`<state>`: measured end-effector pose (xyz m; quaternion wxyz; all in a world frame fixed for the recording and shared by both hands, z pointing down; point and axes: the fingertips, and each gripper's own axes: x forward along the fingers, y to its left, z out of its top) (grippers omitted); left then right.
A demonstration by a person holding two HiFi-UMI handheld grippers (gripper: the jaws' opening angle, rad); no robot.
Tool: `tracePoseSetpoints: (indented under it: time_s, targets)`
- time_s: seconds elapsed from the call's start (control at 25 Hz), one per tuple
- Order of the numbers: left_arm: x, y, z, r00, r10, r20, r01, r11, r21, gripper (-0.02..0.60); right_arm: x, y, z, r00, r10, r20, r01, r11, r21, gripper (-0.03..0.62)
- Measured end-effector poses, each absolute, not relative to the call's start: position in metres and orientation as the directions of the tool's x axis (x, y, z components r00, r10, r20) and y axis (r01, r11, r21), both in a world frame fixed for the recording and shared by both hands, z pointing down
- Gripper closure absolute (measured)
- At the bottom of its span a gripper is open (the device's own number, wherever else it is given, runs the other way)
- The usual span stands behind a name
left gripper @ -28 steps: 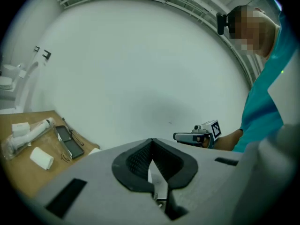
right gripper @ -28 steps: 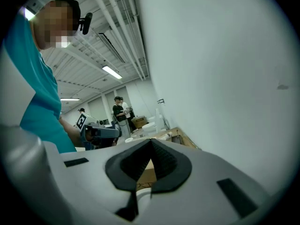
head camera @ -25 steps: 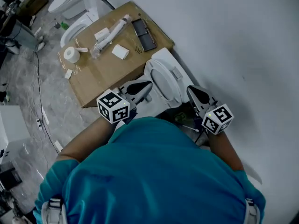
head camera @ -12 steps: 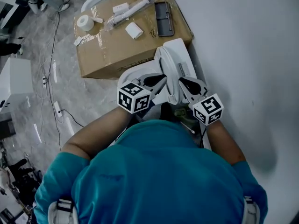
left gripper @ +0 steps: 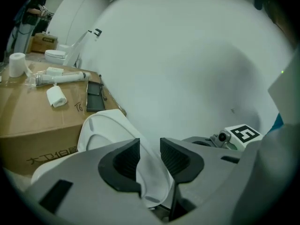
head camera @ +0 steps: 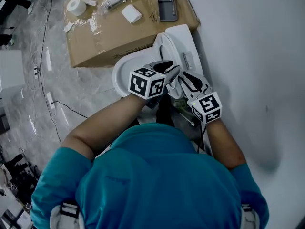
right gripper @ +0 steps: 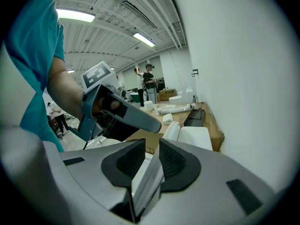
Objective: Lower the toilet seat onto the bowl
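toilet seat (left gripper: 97, 116) upright, leaning back toward the tank (head camera: 185, 37), not yet down on the bowl (head camera: 123, 70). left gripper (left gripper: 150, 146) set over the seat's rim, jaws just opened wide, rim between the pads with no clear squeeze. right gripper (right gripper: 152, 149) just opened too, but narrow, with a flat white edge filling its gap; seat or lid, hard to tell which. looks like the reach-and-take step, lowering not begun. next, probably: close both on the rim, tip it forward, ease it down slowly to avoid a slam. beyond the toilet, 1 cardboard box (head camera: 109, 37) just beside the bowl, carrying a tape roll (head camera: 75, 6) and small white parts. grey marbled floor (head camera: 28, 94) on the left, plain white wall (head camera: 252, 46) on the right.
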<state>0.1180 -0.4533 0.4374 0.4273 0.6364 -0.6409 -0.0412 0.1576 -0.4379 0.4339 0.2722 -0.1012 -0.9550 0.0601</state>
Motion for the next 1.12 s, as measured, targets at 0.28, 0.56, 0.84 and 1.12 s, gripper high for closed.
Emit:
tracePoseSetpoints:
  time_s: [0.28, 0.56, 0.84, 1.12]
  targets:
    - [0.120, -0.459, 0.461, 0.163, -0.808, 0.566, -0.788, 0.239, 0.567, 0.457, 0.164, -0.429, 0.453, -0.811, 0.216, 0.544, 0.158, 0.976, -0.153, 0.525]
    - [0.121, -0.456, 0.462, 0.154, -0.815, 0.559, -0.798, 0.231, 0.556, 0.457, 0.163, -0.424, 0.456, -0.815, 0.210, 0.539, 0.152, 0.977, -0.151, 0.525]
    - [0.120, -0.437, 0.461, 0.155, -0.812, 0.563, -0.800, 0.231, 0.554, 0.457, 0.153, -0.400, 0.453, -0.807, 0.245, 0.538, 0.192, 0.969, -0.153, 0.525]
    - [0.112, -0.418, 0.462, 0.149, -0.803, 0.577, -0.807, 0.239, 0.540, 0.457, 0.146, -0.381, 0.452, -0.800, 0.277, 0.532, 0.219, 0.961, -0.171, 0.525]
